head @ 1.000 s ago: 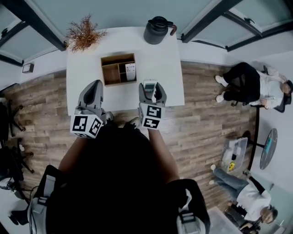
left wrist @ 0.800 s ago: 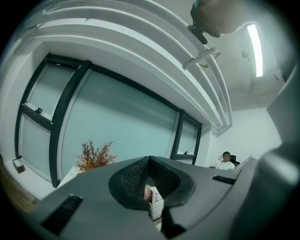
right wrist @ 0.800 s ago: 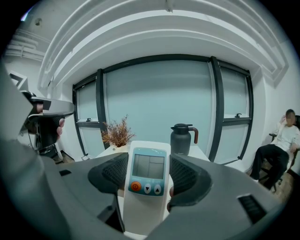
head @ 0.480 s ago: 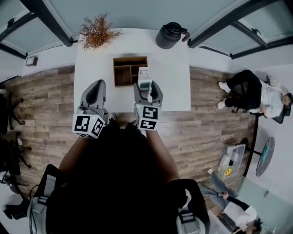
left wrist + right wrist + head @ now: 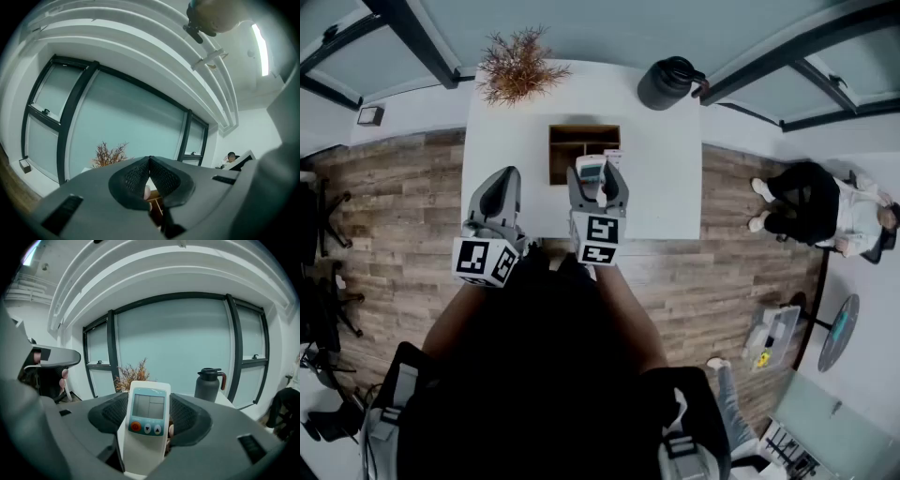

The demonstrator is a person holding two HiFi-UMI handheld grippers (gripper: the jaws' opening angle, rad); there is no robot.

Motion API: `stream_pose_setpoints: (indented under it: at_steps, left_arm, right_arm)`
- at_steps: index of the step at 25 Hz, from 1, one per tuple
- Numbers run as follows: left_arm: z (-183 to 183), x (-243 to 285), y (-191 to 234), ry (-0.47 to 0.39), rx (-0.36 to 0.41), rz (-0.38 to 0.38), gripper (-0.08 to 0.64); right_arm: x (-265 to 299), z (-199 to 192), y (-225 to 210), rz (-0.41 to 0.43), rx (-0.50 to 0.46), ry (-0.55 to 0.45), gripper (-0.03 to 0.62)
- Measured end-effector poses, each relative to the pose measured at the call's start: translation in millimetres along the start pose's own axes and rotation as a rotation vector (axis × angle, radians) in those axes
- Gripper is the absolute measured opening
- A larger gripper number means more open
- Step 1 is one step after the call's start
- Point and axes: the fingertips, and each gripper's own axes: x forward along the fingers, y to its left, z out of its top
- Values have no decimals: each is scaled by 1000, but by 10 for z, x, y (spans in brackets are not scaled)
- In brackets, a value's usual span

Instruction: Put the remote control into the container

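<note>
The right gripper (image 5: 598, 180) pinched the remote control (image 5: 591, 169) upright between its jaws, over the white table (image 5: 661, 178) and just short of the wooden container (image 5: 584, 128), apparently lined up for lowering in. The left gripper (image 5: 499, 192), jaws pressed together on nothing, hung aside, clear of that path.

Head view: high, steeply down on tabletop (image 5: 666, 187). Left, right gripper views: close behind left claw (image 5: 149, 163), right claw (image 5: 147, 405), facing fwd/up; all share plant (image 5: 517, 64).

White remote control (image 5: 144, 439), brown container (image 5: 554, 156), white table (image 5: 508, 131).
</note>
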Motion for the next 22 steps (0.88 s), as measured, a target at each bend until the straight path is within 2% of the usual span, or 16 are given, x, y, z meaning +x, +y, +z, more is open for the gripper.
stream_pose_setpoints:
  at_steps: [9,22]
  left_arm:
    - [-92,178,188,34,-21,-4,8]
    - [-314,219,346,90,-45,-5,8]
  right_arm:
    - [503,-79,134,5,8,18,278]
    - [1025,-471,136,-36,10,75,278]
